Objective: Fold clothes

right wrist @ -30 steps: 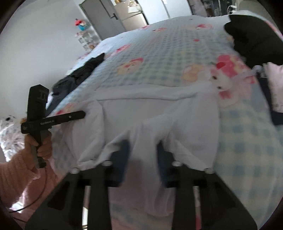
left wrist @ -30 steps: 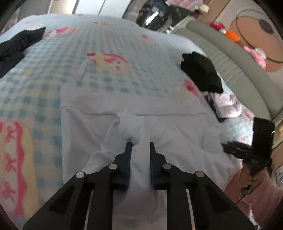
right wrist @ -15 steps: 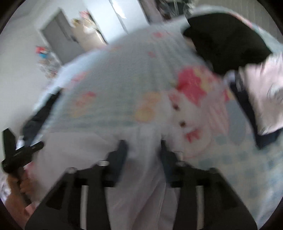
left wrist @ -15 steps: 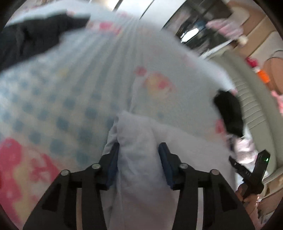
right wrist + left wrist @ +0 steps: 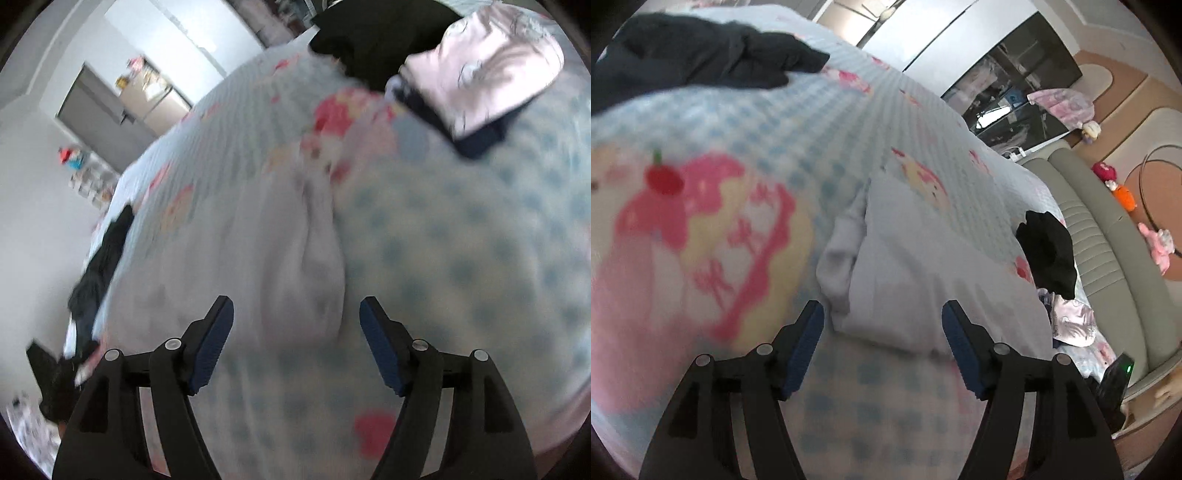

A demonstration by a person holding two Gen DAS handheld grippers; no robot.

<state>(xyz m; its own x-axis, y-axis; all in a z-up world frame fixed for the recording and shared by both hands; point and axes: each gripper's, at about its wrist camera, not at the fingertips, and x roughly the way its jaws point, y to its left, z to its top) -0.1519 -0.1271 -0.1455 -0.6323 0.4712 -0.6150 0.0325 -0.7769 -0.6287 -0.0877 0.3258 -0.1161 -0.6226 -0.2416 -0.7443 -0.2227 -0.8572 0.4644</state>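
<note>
A white garment [image 5: 905, 266] lies folded in a narrow band on the blue checked bedcover [image 5: 798, 155]. My left gripper [image 5: 882, 308] hovers at its near end with jaws opening; the cloth's edge lies between the blue pads [image 5: 807, 343], which do not touch it. The right wrist view is blurred: the white garment [image 5: 295, 240] lies bunched ahead. My right gripper [image 5: 297, 302] is over its near end, jaws opening, pads clear of the cloth. Each view shows the other gripper at its edge, the right one [image 5: 1115, 380] and the left one [image 5: 48, 373].
Dark clothes [image 5: 701, 55] lie at the bed's far left. A black garment [image 5: 1049, 254] and a folded pink one [image 5: 1071, 321] lie at the right, beside a grey-green padded bench [image 5: 1108, 258]. The right wrist view shows the pink garment [image 5: 491, 66] and black garment [image 5: 369, 33] ahead.
Both grippers were shut on the white garment and carried it over itself. Now both have let go with jaws wide, and the cloth rests folded on the bed. Both views have rolled.
</note>
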